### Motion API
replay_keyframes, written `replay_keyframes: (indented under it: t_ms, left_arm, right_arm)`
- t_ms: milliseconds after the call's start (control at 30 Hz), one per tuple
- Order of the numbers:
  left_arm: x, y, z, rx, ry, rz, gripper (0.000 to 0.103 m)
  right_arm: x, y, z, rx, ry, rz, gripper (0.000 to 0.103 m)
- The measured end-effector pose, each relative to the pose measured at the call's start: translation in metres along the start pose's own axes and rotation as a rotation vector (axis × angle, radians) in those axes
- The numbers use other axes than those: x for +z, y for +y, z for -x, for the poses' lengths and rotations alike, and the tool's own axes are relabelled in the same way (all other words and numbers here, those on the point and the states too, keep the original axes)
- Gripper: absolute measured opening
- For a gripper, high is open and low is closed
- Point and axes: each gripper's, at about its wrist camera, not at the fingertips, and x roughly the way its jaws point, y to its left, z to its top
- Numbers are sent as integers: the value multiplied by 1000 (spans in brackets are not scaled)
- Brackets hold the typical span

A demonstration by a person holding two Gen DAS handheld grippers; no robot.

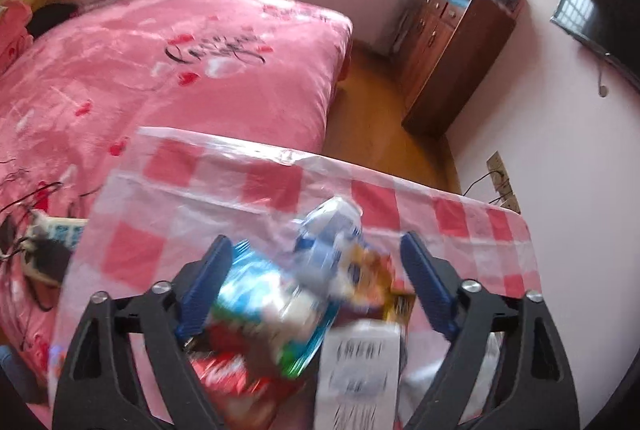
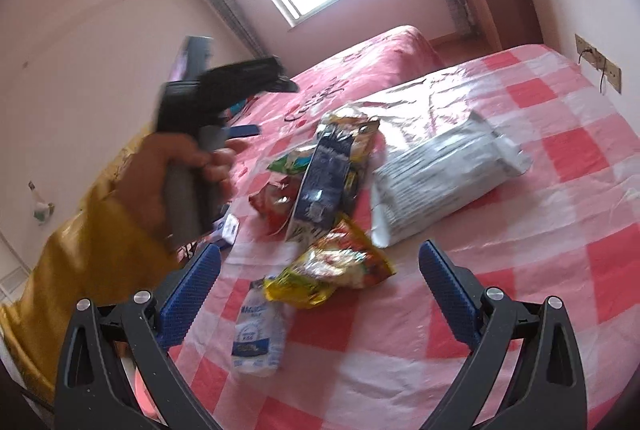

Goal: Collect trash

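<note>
Wrappers point(image 1: 280, 294) seemingly between left gripper point(image 1: 316, 250) jaws

Crumpled snack wrappers lie in a loose heap: a dark blue packet point(image 2: 326, 174) tilted atop red and green ones, a yellow-orange bag point(image 2: 336, 270) just beside it, a white-blue pouch point(image 2: 256, 338) lying flat, and a grey printed mailer bag point(image 2: 444, 170) nearby.

A worktop point(image 2: 520, 270) under a red-and-white checked plastic cover carries the trash: a grey mailer point(image 2: 444, 182) at 2 o'clock, crumpled wrappers point(image 2: 332, 166) mid-surface (blurred labels), a yellow packet point(image 2: 332, 270) and white pouch point(image 2: 258, 334) toward 7.
</note>
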Motion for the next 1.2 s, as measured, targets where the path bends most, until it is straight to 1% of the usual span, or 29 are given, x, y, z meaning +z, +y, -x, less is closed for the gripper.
replay_keyframes:
  t_ms: [67, 167, 200, 267, 300, 333, 367, 400, 467, 500, 567, 633, 700, 833, 900, 1033, 1133, 1200]
  left_arm:
    - [8, -3, -26, -7, 52, 23, 78]
    - [12, -3, -57, 11, 107, 37, 71]
    - [13, -2, -62, 12, 117, 38, 67]
    - [13, -2, -75, 19, 143, 37, 63]
    - [12, -2, -80, 11, 156, 34, 57]
    - [11, -2, -83, 4, 164, 33, 53]
    - [9, -3, -85, -14, 166, 30, 52]
    - [8, -4, -84, -18, 163, 22, 51]
    - [4, -9, -82, -12, 156, -22, 48]
    - [3, -11, -82, -14, 160, -35, 43]
    - [-6, -17, -78, -26, 179, -73, 40]
    - [-17, -24, -70, -25, 188, -126, 40]
    - [-25, -29, -64, -32, 197, -151, 40]
    - [-55, -43, -45, -74, 224, -221, 39]
    - [-68, -48, -37, -93, 237, -238, 39]
    - [-105, -57, -11, -147, 266, -261, 39]
    - [-125, -58, 5, -176, 271, -254, 39]
    - [-134, -57, 16, -190, 263, -258, 39]
  right_arm:
    - [3, -4, 2, -2, -9, 1, 98]
    - [5, -8, 3, -4, -15, -8, 98]
    - [5, -11, 3, -4, -14, -13, 98]
    - [6, -14, 4, -7, -11, -23, 98]
    - [5, -17, 4, -8, -8, -30, 98]
    - [5, -19, 3, -10, -6, -37, 98]
    - [6, -22, 4, -12, -6, -41, 98]
    - [6, -23, 5, -14, -7, -44, 98]
    - [7, -25, 5, -19, -7, -52, 98]
    - [7, -27, 5, -21, -7, -55, 98]
    - [8, -29, 6, -28, -10, -59, 98]
    - [8, -32, 7, -39, -16, -66, 98]
    - [9, -35, 8, -44, -18, -79, 98]
    - [10, -45, 10, -53, -21, -117, 98]
    - [10, -51, 13, -74, -29, -136, 98]
    - [10, -62, 15, -116, -29, -168, 98]
    - [8, -71, 15, -117, -17, -204, 98]
    - [7, -73, 15, -117, -12, -205, 98]
